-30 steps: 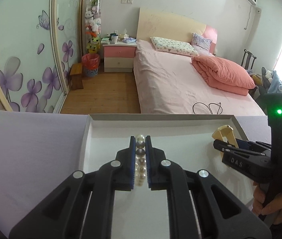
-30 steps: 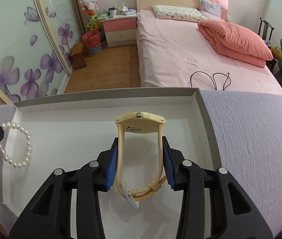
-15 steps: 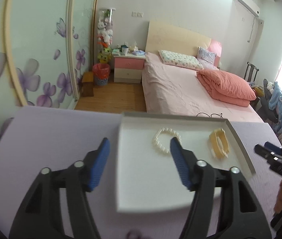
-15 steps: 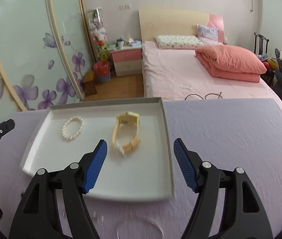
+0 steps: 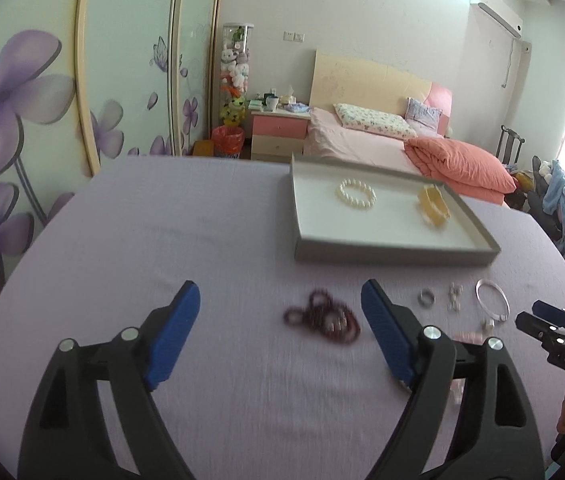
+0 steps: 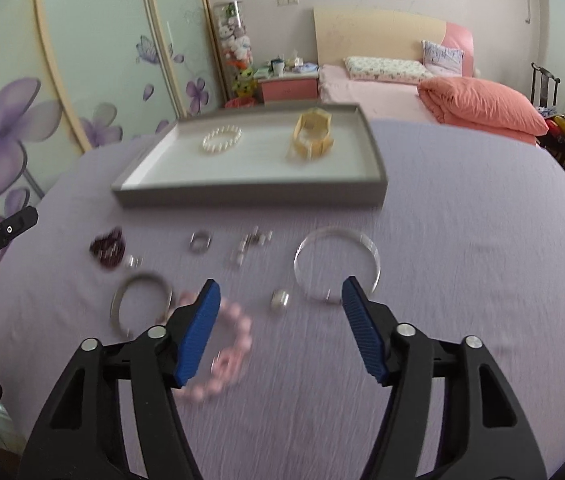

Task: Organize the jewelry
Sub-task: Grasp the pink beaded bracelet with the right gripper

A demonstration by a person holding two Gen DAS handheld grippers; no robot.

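- Bedroom with a pink bed (image 5: 366, 148) and floral wardrobe doors; the work surface was a table (image 5: 202, 240) under matte lilac cloth.
- One shallow rectangular tray (image 6: 242, 196), grey walls and white floor, sat at the far side of the table.
- Tray held 2 pieces: a round pearl bracelet (image 5: 356, 194) on the left and a yellow watch (image 5: 434, 204) with a looped strap on the right, well apart.
- Loose on the cloth, near side of the tray: 1 dark red bead strand (image 5: 322, 318) in a heap, 2 thin silver bangles (image 6: 336, 266), 1 pink bead bracelet (image 6: 222, 352), plus about 3 small silver bits, too blurred to count surely.
- Left gripper (image 5: 280, 336) was spread wide and empty, above the red strand.
- Right gripper (image 6: 282, 324) was also wide and empty, over the pink bracelet and a bangle.
- Versus 1 s ago: pearls and watch were clamped then, both now released into the tray; both grippers had pulled back from it.
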